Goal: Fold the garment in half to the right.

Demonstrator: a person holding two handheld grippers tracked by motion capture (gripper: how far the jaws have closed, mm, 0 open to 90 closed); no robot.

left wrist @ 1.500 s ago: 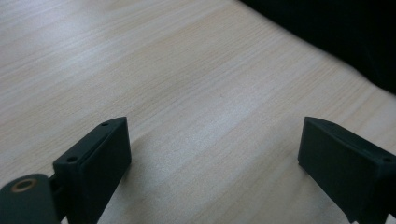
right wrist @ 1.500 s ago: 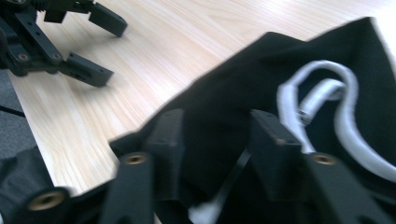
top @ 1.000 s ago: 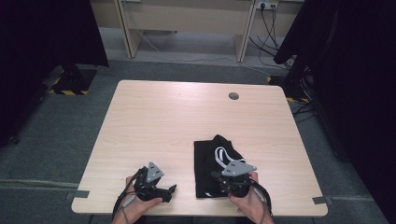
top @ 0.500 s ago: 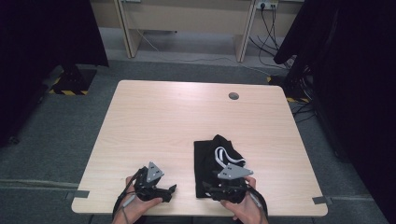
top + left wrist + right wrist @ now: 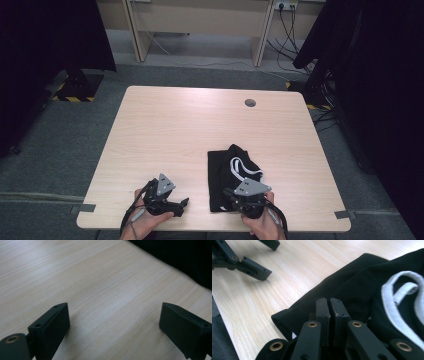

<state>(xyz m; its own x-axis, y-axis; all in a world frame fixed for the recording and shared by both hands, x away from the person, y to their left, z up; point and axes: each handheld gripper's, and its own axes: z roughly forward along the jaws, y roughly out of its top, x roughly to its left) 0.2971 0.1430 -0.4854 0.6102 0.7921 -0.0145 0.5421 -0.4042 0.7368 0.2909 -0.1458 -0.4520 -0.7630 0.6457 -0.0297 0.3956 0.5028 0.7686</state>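
Right gripper (image 5: 239, 199) has shifted left, jaws seemingly pinching black garment (image 5: 352, 290).

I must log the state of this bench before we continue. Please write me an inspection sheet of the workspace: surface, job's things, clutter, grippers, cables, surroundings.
Surface: light wooden table, with a round cable hole near its far edge.
Job's things: black garment with white trim, folded flat at the near right of the table.
Clutter: nothing seen.
Grippers: left gripper open over bare wood, holding nothing; right gripper has its jaws together over the near edge of the garment; whether cloth is pinched cannot be told.
Cables: one trails from each gripper toward the person; more cables lie on the floor beyond the table.
Surroundings: grey carpet, dark curtains on both sides, a wooden desk frame behind.
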